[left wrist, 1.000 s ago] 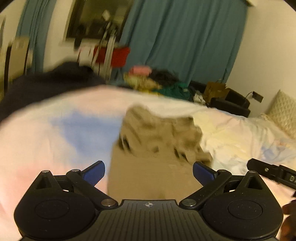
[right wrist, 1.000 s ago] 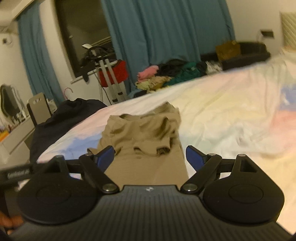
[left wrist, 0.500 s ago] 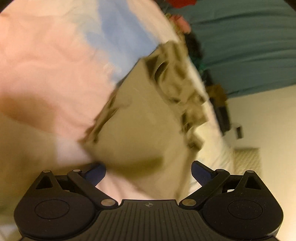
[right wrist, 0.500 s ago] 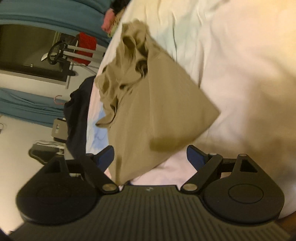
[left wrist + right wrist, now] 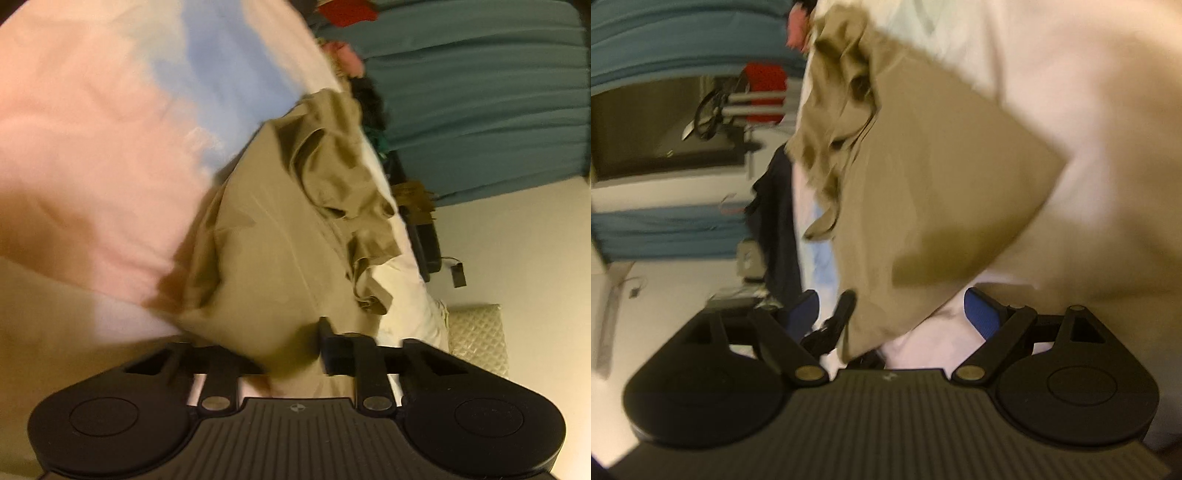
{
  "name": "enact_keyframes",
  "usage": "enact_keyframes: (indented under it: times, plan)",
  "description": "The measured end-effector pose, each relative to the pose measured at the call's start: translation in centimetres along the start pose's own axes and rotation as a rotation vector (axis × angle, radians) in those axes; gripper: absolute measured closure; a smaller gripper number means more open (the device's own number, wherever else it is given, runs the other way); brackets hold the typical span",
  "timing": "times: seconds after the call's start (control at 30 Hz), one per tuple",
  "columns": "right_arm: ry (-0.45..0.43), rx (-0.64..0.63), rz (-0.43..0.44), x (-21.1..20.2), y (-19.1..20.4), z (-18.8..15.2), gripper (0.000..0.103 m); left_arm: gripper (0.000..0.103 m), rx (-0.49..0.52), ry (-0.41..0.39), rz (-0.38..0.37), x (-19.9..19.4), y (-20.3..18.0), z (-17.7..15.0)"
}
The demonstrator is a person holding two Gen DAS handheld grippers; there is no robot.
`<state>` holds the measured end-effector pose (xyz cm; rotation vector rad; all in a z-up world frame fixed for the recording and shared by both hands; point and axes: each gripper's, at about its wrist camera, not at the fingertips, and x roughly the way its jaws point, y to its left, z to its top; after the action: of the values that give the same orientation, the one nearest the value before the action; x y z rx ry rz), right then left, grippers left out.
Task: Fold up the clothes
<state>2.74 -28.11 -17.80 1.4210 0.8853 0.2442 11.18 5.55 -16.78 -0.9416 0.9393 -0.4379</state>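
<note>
A tan garment [image 5: 288, 236] lies on the pastel bed sheet [image 5: 92, 129], its far end crumpled. Both wrist views are rolled sideways. My left gripper [image 5: 284, 354] has its jaws drawn in around the garment's near corner, which bunches between them. In the right wrist view the same garment [image 5: 923, 177] reaches down between the blue pads [image 5: 979, 314] of my right gripper [image 5: 890, 317], which stand wide apart. The garment's other near corner hangs over the gap there, touching neither pad that I can see.
Teal curtains [image 5: 480, 92] hang behind the bed. A heap of clothes [image 5: 347, 62] lies at the far edge. A dark garment [image 5: 775, 221] is draped at the bed's side. A pillow [image 5: 476, 332] sits by the wall. A red item on a rack [image 5: 764, 92] stands near the window.
Both grippers rolled sideways and dropped to the garment's near edge. The left jaws went from wide open to closed on the corner. The right jaws stayed open.
</note>
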Motion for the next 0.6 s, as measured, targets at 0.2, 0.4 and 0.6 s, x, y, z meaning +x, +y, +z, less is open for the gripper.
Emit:
enact_keyframes:
  times: [0.2, 0.4, 0.6]
  plan:
    - [-0.081, 0.006, -0.003, 0.0, 0.0, 0.5, 0.017, 0.094, 0.012, -0.075, -0.103, -1.4, -1.1, 0.2]
    - [-0.242, -0.005, -0.085, -2.4, 0.0, 1.5, 0.064, 0.095, -0.009, -0.107, -0.128, -1.6, -1.1, 0.4]
    - [-0.371, -0.191, -0.107, -4.4, 2.5, 1.0, 0.092, 0.096, 0.014, -0.161, -0.142, -2.7, -2.2, 0.4]
